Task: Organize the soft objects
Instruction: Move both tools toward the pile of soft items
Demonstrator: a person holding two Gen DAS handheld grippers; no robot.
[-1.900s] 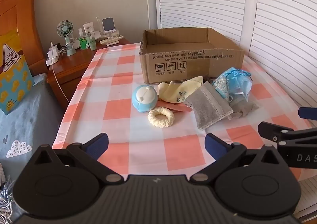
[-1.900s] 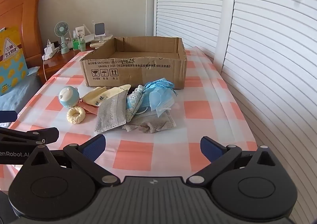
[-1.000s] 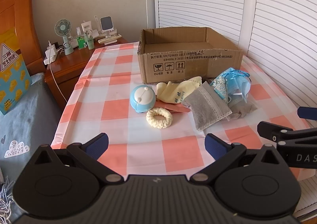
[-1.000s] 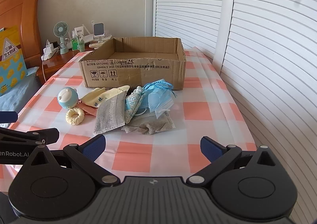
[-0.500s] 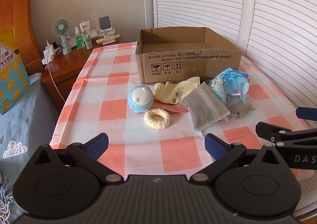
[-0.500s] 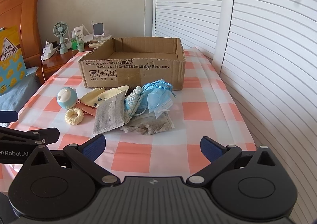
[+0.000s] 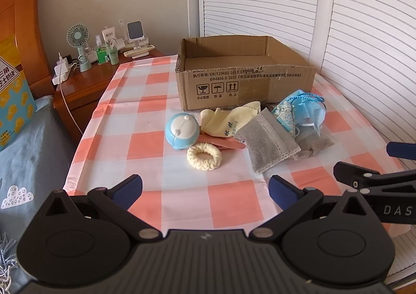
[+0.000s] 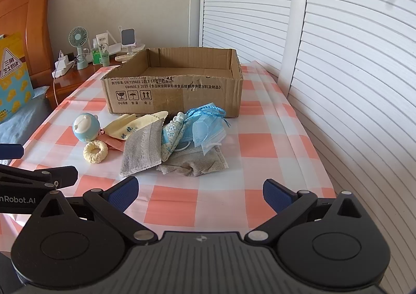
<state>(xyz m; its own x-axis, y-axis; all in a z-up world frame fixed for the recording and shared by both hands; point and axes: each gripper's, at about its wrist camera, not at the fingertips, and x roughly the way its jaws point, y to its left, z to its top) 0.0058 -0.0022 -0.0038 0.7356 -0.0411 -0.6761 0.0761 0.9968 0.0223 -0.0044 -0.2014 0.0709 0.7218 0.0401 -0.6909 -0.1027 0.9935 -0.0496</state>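
A pile of soft things lies in front of an open cardboard box [image 7: 244, 80] [image 8: 179, 93]: a round light-blue plush [image 7: 182, 131] [image 8: 85, 127], a cream scrunchie [image 7: 204, 156] [image 8: 95, 151], a yellow cloth [image 7: 228, 119] [image 8: 135, 127], a grey pouch [image 7: 267, 143] [image 8: 141, 149], blue face masks [image 7: 306, 109] [image 8: 208, 125] and a beige pouch [image 8: 197, 161]. My left gripper [image 7: 205, 191] hovers open over the table's near edge, well short of the scrunchie. My right gripper [image 8: 200, 194] is open too, short of the beige pouch. Neither holds anything.
The table carries a pink-and-white checked cloth [image 7: 145, 135]. A wooden nightstand [image 7: 85, 78] with a small fan and bottles stands at the back left, beside a bed [image 7: 23, 143]. White louvred doors [image 8: 338, 60] run along the right and back.
Both grippers have crept slightly forward and left; the box and pile sit a little nearer in view. Nothing was grasped and the jaws stayed open.
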